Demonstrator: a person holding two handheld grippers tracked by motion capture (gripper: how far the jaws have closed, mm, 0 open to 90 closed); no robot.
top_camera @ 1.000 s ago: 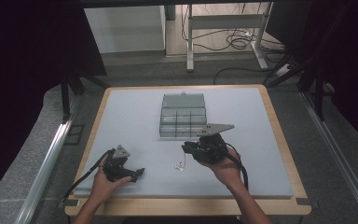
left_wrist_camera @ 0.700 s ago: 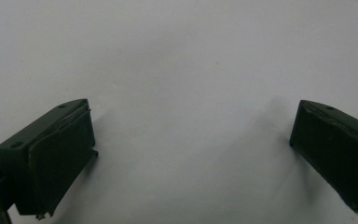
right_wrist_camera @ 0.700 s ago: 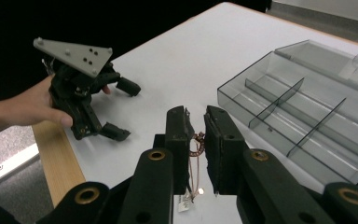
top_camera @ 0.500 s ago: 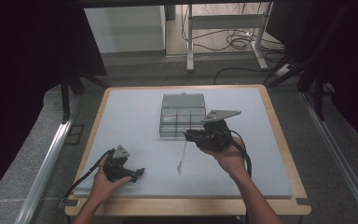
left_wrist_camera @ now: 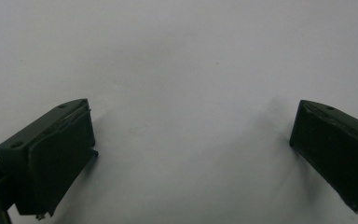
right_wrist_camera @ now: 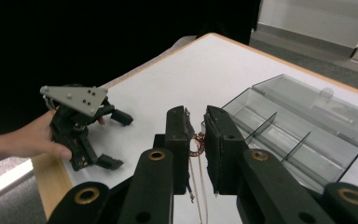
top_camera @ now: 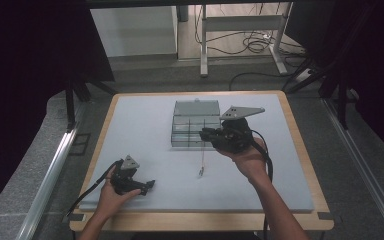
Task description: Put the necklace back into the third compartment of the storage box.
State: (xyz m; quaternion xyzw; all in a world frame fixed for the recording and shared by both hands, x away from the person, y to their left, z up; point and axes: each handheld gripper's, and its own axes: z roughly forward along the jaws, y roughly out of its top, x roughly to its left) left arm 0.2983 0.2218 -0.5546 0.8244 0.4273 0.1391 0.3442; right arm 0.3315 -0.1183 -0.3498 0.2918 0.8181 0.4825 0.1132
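Note:
My right gripper point(top_camera: 204, 134) hovers at the near edge of a clear plastic compartment box point(top_camera: 195, 124), its lid folded back. It is shut on a small copper coil point(right_wrist_camera: 197, 144), pinched between the pads. The coil's long thin leads point(top_camera: 201, 161) dangle down over the white table mat. In the right gripper view the box point(right_wrist_camera: 303, 126) lies just to the right of the jaws. My left gripper point(top_camera: 148, 187) rests on the mat near the front left corner, held by a hand. Its jaws stand wide apart over bare mat point(left_wrist_camera: 193, 121), with nothing between them.
The white mat point(top_camera: 145, 135) covers a wooden-edged table point(top_camera: 200, 220). Dark curtains hang on both sides. Beyond the far edge are table legs and cables on the floor point(top_camera: 250, 45). My left gripper point(right_wrist_camera: 121, 140) also appears far off in the right gripper view.
My right gripper has risen and moved away from me toward the box, lifting the coil and its leads off the mat. The left gripper has stayed put.

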